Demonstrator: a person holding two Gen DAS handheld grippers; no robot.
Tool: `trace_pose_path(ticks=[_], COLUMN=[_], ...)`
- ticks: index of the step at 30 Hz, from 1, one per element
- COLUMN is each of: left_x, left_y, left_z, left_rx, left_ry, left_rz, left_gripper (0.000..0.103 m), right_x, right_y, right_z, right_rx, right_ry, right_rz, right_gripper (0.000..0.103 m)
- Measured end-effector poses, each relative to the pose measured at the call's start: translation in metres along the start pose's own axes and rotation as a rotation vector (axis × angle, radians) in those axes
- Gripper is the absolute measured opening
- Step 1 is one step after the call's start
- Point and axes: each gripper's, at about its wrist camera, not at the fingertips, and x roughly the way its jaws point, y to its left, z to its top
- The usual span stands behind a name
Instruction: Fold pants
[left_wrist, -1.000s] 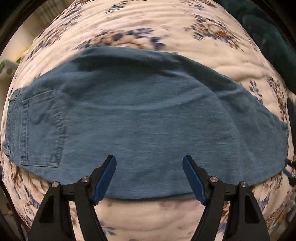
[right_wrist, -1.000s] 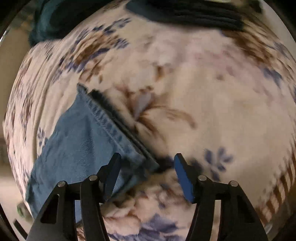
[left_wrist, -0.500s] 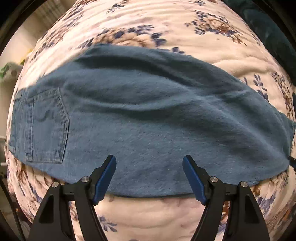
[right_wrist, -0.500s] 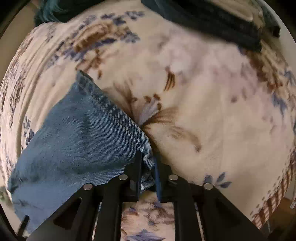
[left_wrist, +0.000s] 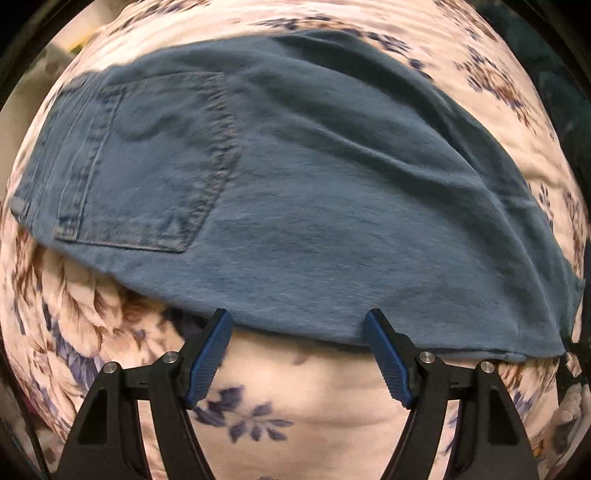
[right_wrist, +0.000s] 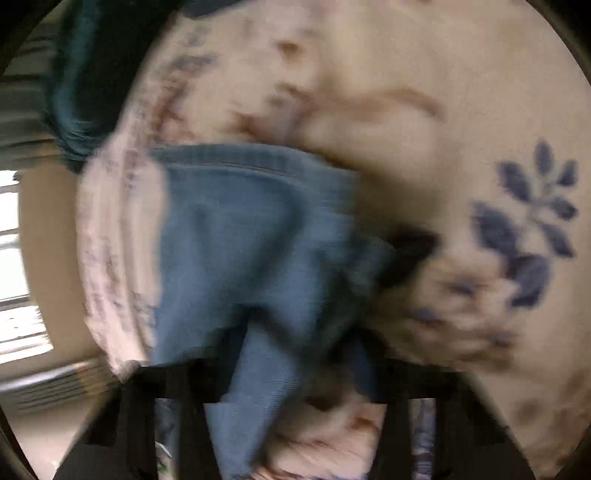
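Observation:
Blue denim pants (left_wrist: 314, 203) lie flat across a floral bedspread (left_wrist: 314, 398), back pocket (left_wrist: 147, 158) up at the left. My left gripper (left_wrist: 297, 332) hangs open, pointing down, with its blue fingertips at the pants' near edge and nothing between them. The right wrist view is blurred. In it my right gripper (right_wrist: 280, 369) is closing tight on the hem end of the pants (right_wrist: 240, 221). The denim bunches up and runs down between the dark fingers, which are mostly hidden by cloth.
A dark teal cloth (left_wrist: 554, 55) lies on the bed past the pants; it also shows as the dark teal cloth (right_wrist: 81, 92) at the upper left. A bright window (right_wrist: 22, 258) and a wall stand beyond the bed's edge (right_wrist: 110, 277).
My right gripper closed on the hem corner, then rolled and pulled the denim into a bunch. My left gripper slid along the near edge toward the pocket end, staying open.

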Motion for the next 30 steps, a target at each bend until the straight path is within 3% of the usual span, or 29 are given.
trace_pose_path(ticks=[2,5,9,10,13,15,17,23,25,27,30], left_x=[-0.001,-0.002,-0.009,-0.013,-0.025,-0.03,-0.033,-0.029,-0.022,-0.014,0.009], left_y=[0.01,0.025,0.049,0.058,0.09,0.117,0.15,0.261,0.292,0.315,0.329], left_z=[0.0,-0.002,-0.005,-0.007,-0.006,-0.003,0.0,0.014,0.019,0.024,0.037], left_rx=[-0.021,-0.053,-0.116,-0.133,-0.196,-0.251,-0.327,-0.595,-0.686,-0.775,-0.871], left_ry=[-0.014,-0.027,-0.048,-0.058,-0.093,-0.109,-0.119,-0.169,-0.185,-0.199,-0.179], left_rz=[-0.017,-0.04,-0.085,-0.096,-0.142,-0.152,-0.169,-0.18,-0.201,-0.251,-0.371], left_gripper=[0.073,0.073,0.073,0.073,0.073,0.073,0.073,0.073,0.073,0.073,0.073], right_x=[-0.012,-0.035,0.009,0.011,0.008,0.005,0.013,0.103,0.128,0.141,0.143], right_y=[0.029,0.032,0.013,0.015,0.027,0.042,0.057,0.106,0.115,0.122,0.12], right_z=[-0.009,-0.005,-0.008,-0.013,-0.044,-0.072,-0.121,-0.249,-0.27,-0.282,-0.285], right_rx=[-0.132,-0.126,-0.068,-0.055,-0.058,-0.097,-0.156,-0.275,-0.252,-0.211,-0.106], right_ry=[-0.052,-0.118,0.004,0.012,0.039,0.05,0.113,0.308,0.306,0.237,0.195], right_rz=[0.001,-0.022,-0.169,-0.181,-0.13,-0.112,-0.093,0.003,0.025,0.057,0.14], right_gripper=[0.008,0.007,0.014,0.021,0.067,0.068,0.068,0.068,0.069,0.069,0.066])
